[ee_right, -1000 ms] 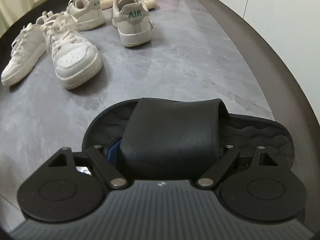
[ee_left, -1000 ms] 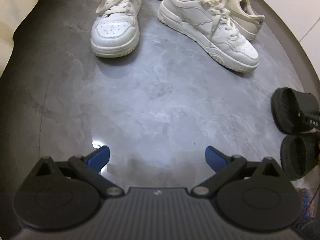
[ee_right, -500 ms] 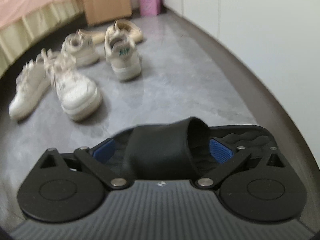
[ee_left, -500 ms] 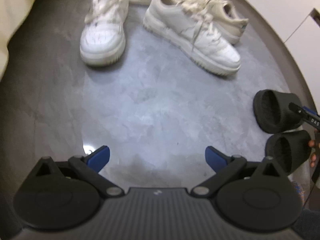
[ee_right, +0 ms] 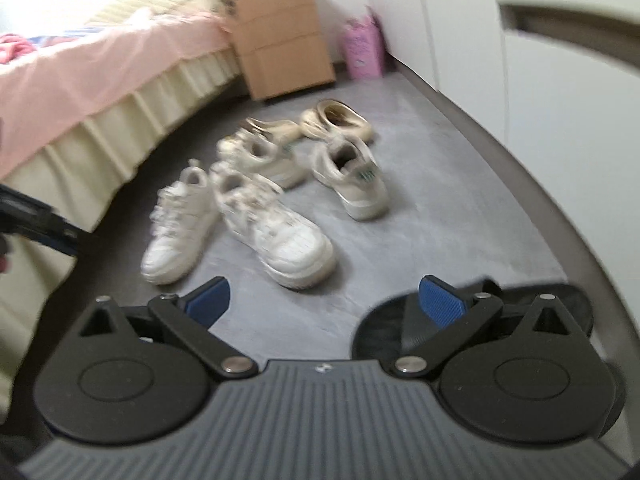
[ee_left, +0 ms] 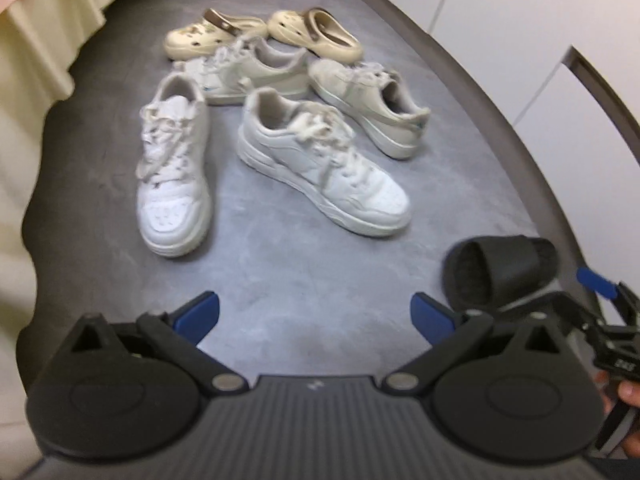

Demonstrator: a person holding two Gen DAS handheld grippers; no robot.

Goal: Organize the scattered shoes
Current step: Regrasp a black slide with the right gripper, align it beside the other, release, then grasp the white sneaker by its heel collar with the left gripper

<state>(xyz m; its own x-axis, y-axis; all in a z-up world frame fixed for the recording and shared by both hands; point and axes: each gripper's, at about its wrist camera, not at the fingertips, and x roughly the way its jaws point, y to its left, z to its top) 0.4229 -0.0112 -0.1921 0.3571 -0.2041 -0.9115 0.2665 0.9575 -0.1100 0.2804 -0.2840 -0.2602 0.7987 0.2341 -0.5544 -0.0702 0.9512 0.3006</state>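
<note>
A black slide sandal (ee_left: 502, 270) lies on the grey floor by the white wall, partly hidden behind my right gripper (ee_right: 326, 300) in the right wrist view, where the sandal (ee_right: 568, 306) shows under the right finger. That gripper is open and empty, raised above the floor. My left gripper (ee_left: 316, 316) is open with bare floor between its blue pads. Ahead lie two white sneakers (ee_left: 174, 176) (ee_left: 320, 168), two beige sneakers (ee_left: 372, 108) (ee_left: 256, 74) and two cream clogs (ee_left: 212, 36) (ee_left: 316, 32), scattered at angles.
A bed with a pink cover and cream skirt (ee_right: 92, 92) runs along the left. A wooden drawer unit (ee_right: 280, 40) and a pink bag (ee_right: 362, 46) stand at the far wall. White cabinet doors (ee_left: 540, 40) line the right side.
My right gripper opened off the black sandal and rose, leaving it on the floor. Both grippers lifted and tilted up, so more shoes and the bed came into view.
</note>
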